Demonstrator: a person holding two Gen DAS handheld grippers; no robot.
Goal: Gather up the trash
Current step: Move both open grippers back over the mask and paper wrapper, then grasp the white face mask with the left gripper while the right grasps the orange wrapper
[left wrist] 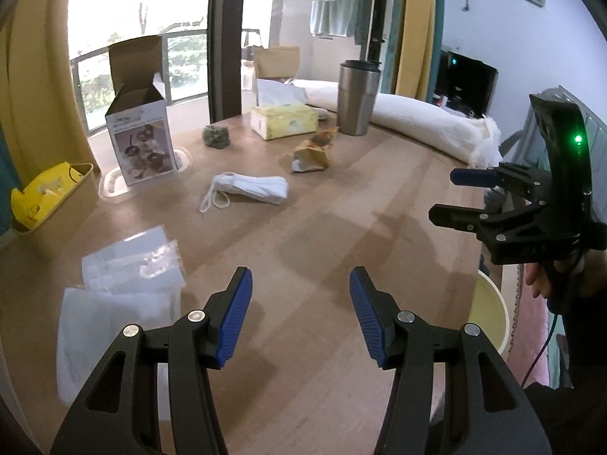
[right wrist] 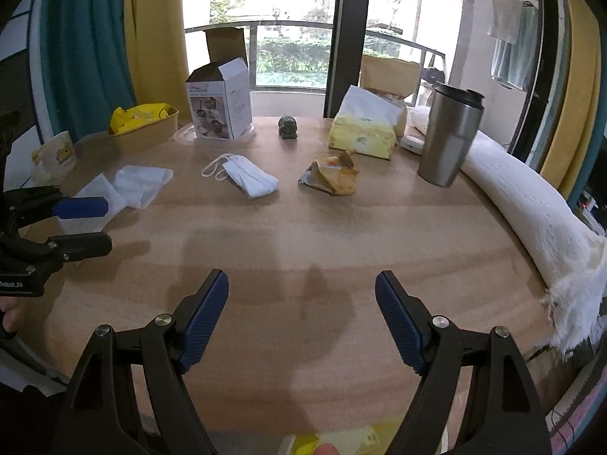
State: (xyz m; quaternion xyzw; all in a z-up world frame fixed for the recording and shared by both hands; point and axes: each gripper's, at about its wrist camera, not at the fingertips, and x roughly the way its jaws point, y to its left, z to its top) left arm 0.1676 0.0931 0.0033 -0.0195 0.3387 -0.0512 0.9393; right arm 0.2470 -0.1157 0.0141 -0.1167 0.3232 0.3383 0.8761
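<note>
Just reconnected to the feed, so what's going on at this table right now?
A person holds a gripper in each hand over the wooden table, and both the left gripper and the right gripper are open and empty. Nothing has been picked up at this moment. A crumpled wrapper, a white face mask and clear plastic bags lie on the table.

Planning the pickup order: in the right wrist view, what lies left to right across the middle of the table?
Plastic bags → face mask → crumpled wrapper → steel tumbler → white towel roll.
</note>
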